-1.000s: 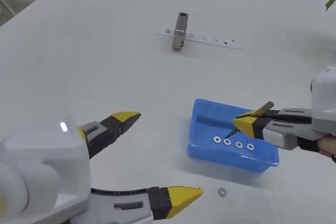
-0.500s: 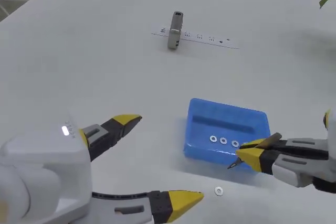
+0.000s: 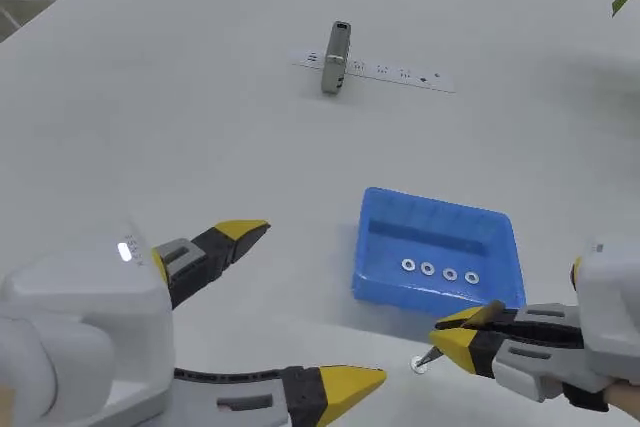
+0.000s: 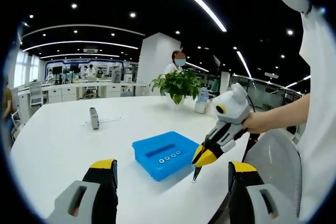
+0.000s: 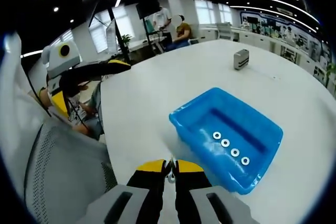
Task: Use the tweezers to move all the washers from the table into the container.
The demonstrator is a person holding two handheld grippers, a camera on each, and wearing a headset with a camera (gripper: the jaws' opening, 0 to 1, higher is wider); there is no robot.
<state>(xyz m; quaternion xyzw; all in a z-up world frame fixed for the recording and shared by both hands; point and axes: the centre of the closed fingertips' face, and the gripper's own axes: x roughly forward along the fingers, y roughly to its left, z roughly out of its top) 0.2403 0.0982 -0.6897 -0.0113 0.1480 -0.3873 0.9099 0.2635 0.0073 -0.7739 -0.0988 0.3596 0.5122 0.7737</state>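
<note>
The right gripper (image 3: 455,335) has come back from over the blue container (image 3: 436,205) toward the near edge of the tabletop (image 3: 180,97). It is now low down, just in front of the container.

On the left, the left gripper (image 3: 300,307) hangs above the tabletop by the near edge. Its jaws are wide open and hold nothing. It looks like it is just waiting, out of the way.

Next comes one washer (image 3: 419,367). It lies flat on the tabletop, between the container's near wall and the near edge. This looks like the last one left to move.

The container sits a little past it. Four washers (image 3: 428,269) lie in a row on its floor, so most of the job looks done.

On the right, the right gripper's jaws are squeezed nearly together on the tweezers (image 3: 430,355). The thin tips point down at the lone washer and look to be touching it or just beside it. I cannot tell if they have pinched it yet. The tips are so thin because the washer is small and flat, too small for the big jaws.

Far back on the tabletop stands a small grey box (image 3: 337,55) on a paper strip (image 3: 400,75).
</note>
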